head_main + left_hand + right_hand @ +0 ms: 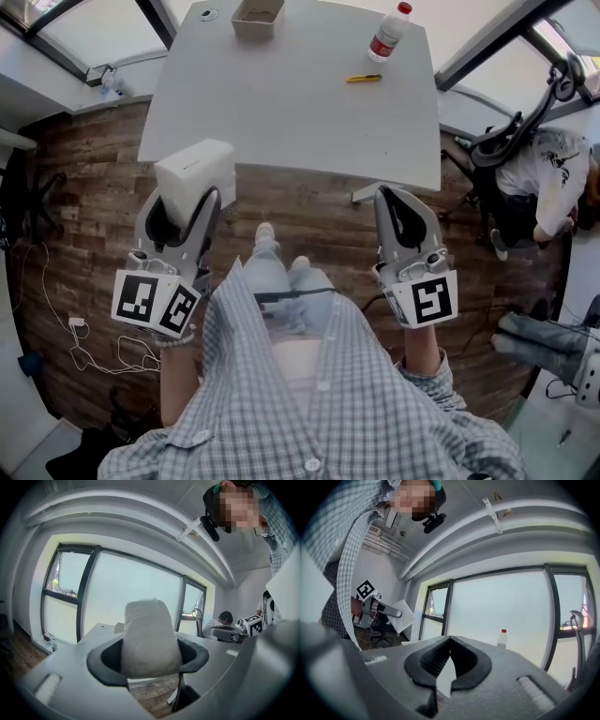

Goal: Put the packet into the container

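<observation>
1. Wood-plank floor, big windows all round, and a grey table (291, 103) filling the upper middle of the head view.
2. On the table, a tan open container (258, 17) sits at the far edge, top centre. A clear plastic bottle with a red cap (387, 34) is at the upper right. A small yellow pen-like thing (364, 79) lies just below the bottle, can't tell exactly what it is.
3. The left gripper (190, 199) is at the lower left of the head view, by the table's near left corner. It's clamped on the white packet (195, 169).
4. In the left gripper view the packet stands upright between the dark jaws and pokes well above them.
5. The right gripper (392, 193) is at the lower right, off the table's near edge. Its jaws are together at the tips with nothing between them.
6. The packet is well apart from the container, with pretty much the whole tabletop between them.
7. At the right edge of the head view, a person in a white shirt (544, 173) sits on an office chair.
</observation>
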Motion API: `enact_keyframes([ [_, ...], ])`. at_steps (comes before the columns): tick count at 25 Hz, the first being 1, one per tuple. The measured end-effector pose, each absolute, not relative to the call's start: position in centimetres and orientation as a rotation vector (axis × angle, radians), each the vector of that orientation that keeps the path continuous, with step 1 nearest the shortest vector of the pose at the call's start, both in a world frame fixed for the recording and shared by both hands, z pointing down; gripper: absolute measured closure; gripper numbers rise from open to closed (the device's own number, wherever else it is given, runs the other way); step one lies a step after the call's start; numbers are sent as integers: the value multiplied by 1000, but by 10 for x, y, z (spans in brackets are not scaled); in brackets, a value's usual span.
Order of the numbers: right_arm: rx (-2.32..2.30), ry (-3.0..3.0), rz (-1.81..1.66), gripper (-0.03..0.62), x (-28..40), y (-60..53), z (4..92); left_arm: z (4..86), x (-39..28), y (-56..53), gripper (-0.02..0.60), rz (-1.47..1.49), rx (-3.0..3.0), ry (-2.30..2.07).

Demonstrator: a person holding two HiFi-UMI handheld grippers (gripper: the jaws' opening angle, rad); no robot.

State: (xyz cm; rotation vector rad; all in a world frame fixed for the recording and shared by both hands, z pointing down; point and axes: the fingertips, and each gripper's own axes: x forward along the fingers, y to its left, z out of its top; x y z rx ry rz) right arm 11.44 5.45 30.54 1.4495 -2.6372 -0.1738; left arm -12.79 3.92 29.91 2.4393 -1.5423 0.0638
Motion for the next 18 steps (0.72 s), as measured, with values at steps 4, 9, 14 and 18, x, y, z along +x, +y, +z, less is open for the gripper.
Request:
enact_keyframes([
  [4,1475,-2612,-196,595,114,43,302,299,-129,22,310,61,2458,-1507],
  [9,1497,-2587,-201,595,111,24,298,300,-130,-4,311,65,2469,-1468],
  [14,1516,-2567,-192,595,106,6,297,301,-135,-27,310,70,2476,-1445],
  [18,1537,-2558,-197,595,101,-7,296,300,-139,-43,310,80,2496,-1430],
])
